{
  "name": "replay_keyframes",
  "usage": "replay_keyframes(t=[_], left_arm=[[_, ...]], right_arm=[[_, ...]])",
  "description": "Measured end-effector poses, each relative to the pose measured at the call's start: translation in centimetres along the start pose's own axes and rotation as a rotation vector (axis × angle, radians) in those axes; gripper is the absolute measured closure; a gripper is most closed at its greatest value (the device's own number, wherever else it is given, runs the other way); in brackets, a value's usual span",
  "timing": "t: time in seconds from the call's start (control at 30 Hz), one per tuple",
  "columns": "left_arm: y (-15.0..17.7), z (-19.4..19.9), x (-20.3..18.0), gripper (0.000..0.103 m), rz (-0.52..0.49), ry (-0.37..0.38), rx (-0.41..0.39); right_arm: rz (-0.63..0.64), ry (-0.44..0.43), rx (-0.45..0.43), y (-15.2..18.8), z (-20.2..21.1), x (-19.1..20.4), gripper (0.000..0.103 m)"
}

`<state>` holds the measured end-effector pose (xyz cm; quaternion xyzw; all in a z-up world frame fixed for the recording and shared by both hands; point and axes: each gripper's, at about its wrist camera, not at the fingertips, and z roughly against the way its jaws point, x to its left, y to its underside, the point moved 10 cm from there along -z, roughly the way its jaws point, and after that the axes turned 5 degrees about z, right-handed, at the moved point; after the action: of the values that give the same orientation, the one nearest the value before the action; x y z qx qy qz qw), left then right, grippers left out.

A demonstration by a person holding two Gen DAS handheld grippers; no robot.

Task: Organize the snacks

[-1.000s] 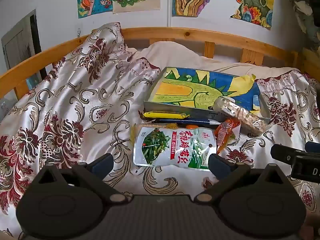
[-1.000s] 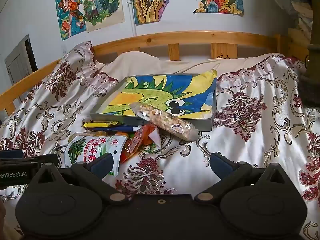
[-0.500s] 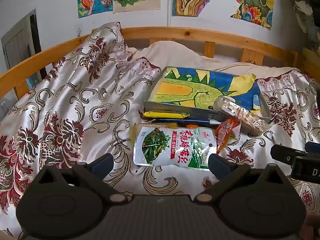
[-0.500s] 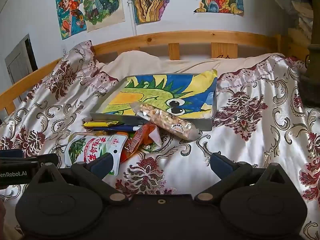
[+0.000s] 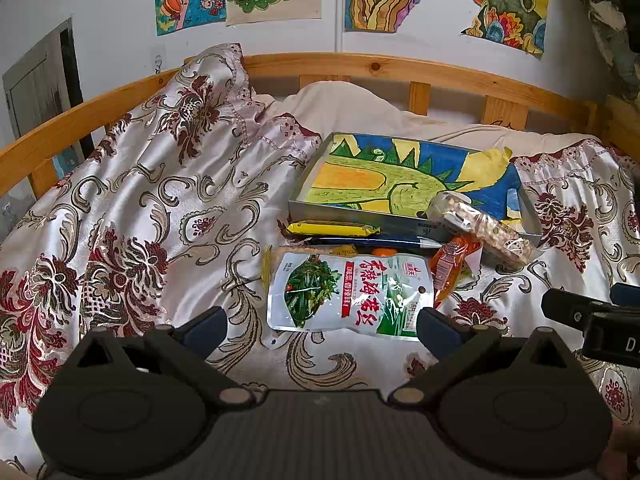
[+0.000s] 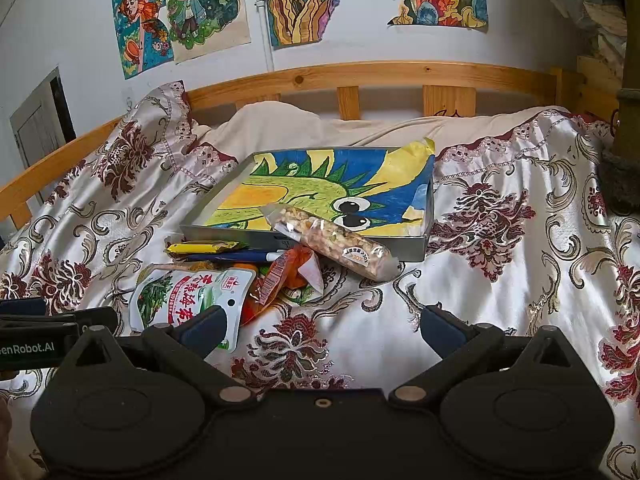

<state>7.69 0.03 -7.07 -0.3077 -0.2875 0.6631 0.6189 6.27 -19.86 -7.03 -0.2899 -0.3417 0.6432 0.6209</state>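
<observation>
A shallow grey box lined with a dinosaur drawing lies on the bedspread. Snacks are piled against its near side: a white pouch with green vegetables, an orange packet, a yellow bar, a dark blue bar, and a clear bag of puffed pieces leaning over the box's edge. My left gripper hovers open just short of the white pouch. My right gripper is open over bare bedspread, right of the pile.
A floral satin bedspread covers the bed, bunched high at the left. A wooden rail runs behind, with a cream pillow against it. Drawings hang on the wall. The right gripper's body shows at the left view's right edge.
</observation>
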Motion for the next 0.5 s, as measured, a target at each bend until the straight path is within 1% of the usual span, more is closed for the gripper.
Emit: replay_keyframes(t=[0.43, 0.5], left_arm=[[0.75, 0.07, 0.39, 0.000, 0.008, -0.009, 0.007], [0.21, -0.10, 0.48, 0.000, 0.015, -0.010, 0.014]], right_arm=[[-0.008, -0.006, -0.002, -0.13, 0.19, -0.16, 0.001], [-0.011, -0.009, -0.002, -0.05, 0.07, -0.03, 0.001]])
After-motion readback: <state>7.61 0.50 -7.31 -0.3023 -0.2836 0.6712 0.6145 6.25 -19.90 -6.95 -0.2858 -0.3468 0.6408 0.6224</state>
